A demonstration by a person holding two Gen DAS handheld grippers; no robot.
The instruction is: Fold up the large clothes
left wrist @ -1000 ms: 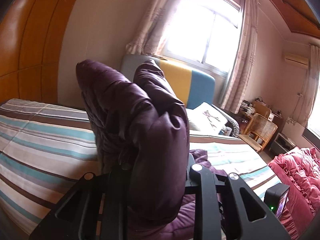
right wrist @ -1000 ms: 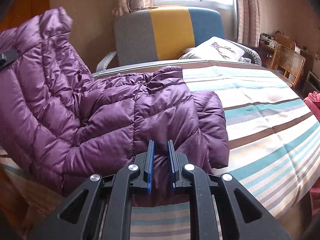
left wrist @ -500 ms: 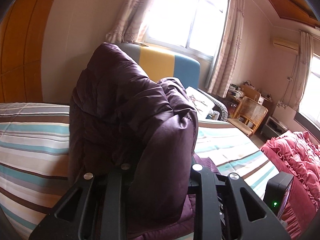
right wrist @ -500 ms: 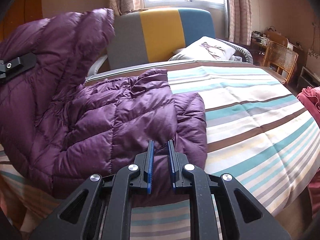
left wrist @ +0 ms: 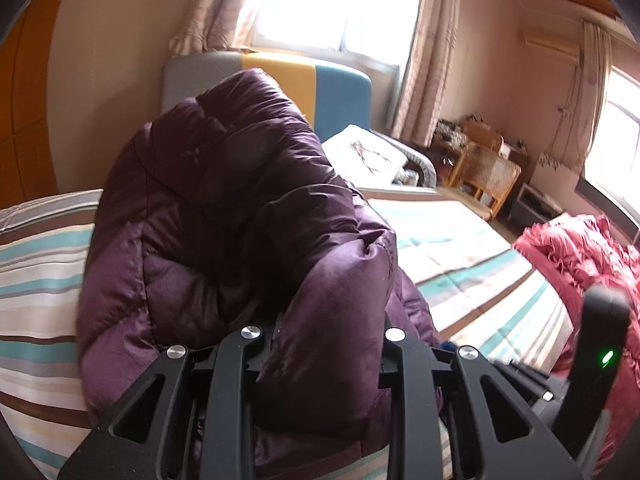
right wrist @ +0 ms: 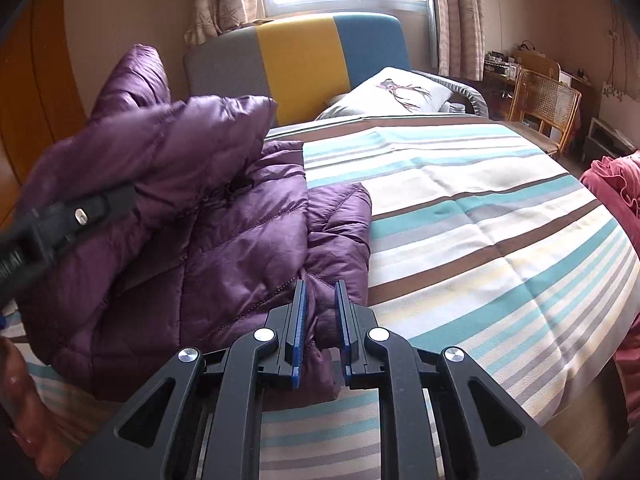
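Observation:
A purple quilted down jacket (right wrist: 224, 240) lies on the left part of the striped bed (right wrist: 500, 240). My left gripper (left wrist: 324, 320) is shut on a thick fold of the jacket (left wrist: 224, 208), which is lifted and hides the fingertips. In the right wrist view that gripper (right wrist: 72, 216) holds the raised part over the rest of the jacket. My right gripper (right wrist: 320, 292) is shut on the jacket's lower right edge, low over the bed, with cloth pinched between its blue pads.
A grey, yellow and blue headboard (right wrist: 304, 56) and a white pillow (right wrist: 396, 92) are at the far end. A wicker chair (right wrist: 544, 108) stands to the right. A pink quilt (left wrist: 580, 256) lies beside the bed's right edge. A wooden wardrobe (right wrist: 28, 120) is at left.
My left gripper has carried the lifted jacket part rightward and over the part lying on the bed. My right gripper has kept its grip on the lower edge.

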